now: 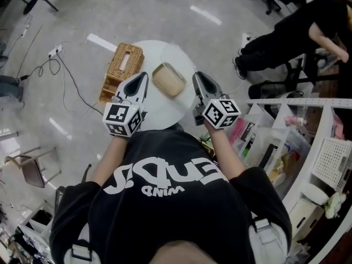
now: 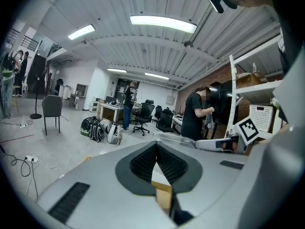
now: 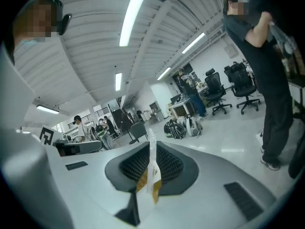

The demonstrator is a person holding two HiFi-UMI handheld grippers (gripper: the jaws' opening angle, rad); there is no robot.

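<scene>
Well, we start with the black shirt [image 1: 170,213]: its white print is upside down to us, and only the small word "WIND" is readable. Beyond it is the round white table [image 1: 184,59] with a wicker box [image 1: 121,65] and a beige container [image 1: 169,79]. The left gripper [image 1: 141,77] is pressed together. The right gripper [image 1: 197,76] pinches a thin yellow-white packet [image 3: 152,168], which stands edge-on, its long axis along the jaws and its end past the tips. Its print is too small to read.

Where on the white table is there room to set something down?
Free: the near half of the table, between the tan box and the person; also the far strip behind that box. Crowded: the left edge, by the wicker box.
</scene>
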